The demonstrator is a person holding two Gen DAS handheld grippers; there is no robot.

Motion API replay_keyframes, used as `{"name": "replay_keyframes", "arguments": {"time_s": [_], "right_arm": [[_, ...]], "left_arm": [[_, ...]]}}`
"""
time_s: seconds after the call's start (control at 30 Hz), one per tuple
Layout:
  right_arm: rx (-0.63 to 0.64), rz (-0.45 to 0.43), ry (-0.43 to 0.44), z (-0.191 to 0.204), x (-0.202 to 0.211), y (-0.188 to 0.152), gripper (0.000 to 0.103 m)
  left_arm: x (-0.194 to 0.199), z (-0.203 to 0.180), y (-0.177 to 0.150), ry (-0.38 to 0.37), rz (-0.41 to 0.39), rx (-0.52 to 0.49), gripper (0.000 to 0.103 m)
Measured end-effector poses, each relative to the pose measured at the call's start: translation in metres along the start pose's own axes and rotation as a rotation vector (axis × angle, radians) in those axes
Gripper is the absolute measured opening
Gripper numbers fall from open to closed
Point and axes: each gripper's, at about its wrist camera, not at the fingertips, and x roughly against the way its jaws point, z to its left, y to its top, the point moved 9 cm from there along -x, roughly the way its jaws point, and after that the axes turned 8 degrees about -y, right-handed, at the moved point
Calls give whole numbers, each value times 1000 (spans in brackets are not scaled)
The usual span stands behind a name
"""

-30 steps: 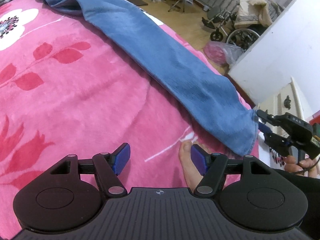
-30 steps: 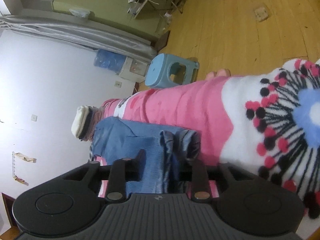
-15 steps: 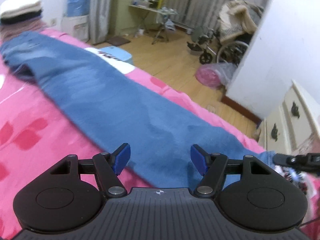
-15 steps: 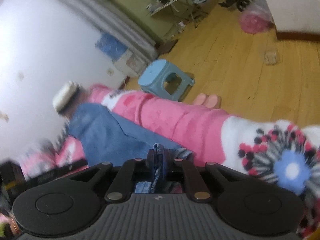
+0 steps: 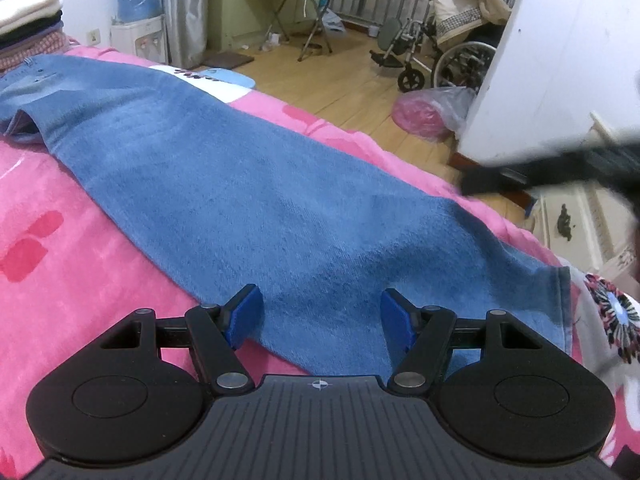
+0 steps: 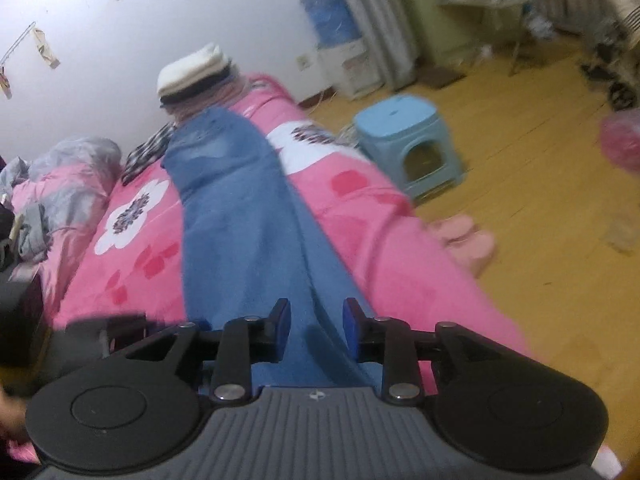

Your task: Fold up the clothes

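Note:
Blue jeans, folded lengthwise, lie stretched out along the edge of a pink flowered blanket. My left gripper hovers open just over the lower leg, close to the hem, with nothing between its blue pads. The right gripper looks up the length of the jeans from the hem end. Its jaws are opening, and the denim lies below the gap, not pinched. In the left wrist view the right gripper is a dark blur at the right.
A stack of folded clothes sits at the far end of the bed. Beside the bed on the wooden floor are a light blue stool and pink slippers. A wheelchair, a pink bag and white drawers stand farther off.
The right gripper, shut on the bunched hem half a second ago, has let go, rolled upright and risen. The left gripper swung from the bare blanket to over the jeans leg.

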Motion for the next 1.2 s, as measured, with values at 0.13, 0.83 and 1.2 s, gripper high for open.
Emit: {"name": "replay_keyframes", "arguments": {"time_s": [0.13, 0.83, 1.2], "right_arm": [[56, 72, 15, 15, -48, 25, 31], [383, 79, -61, 53, -95, 37, 0], [499, 14, -168, 53, -91, 54, 0]], "left_arm": [[-2, -1, -1, 0, -2, -7, 67], [-1, -10, -6, 2, -11, -14, 67], [0, -18, 3, -39, -18, 8, 67]]}}
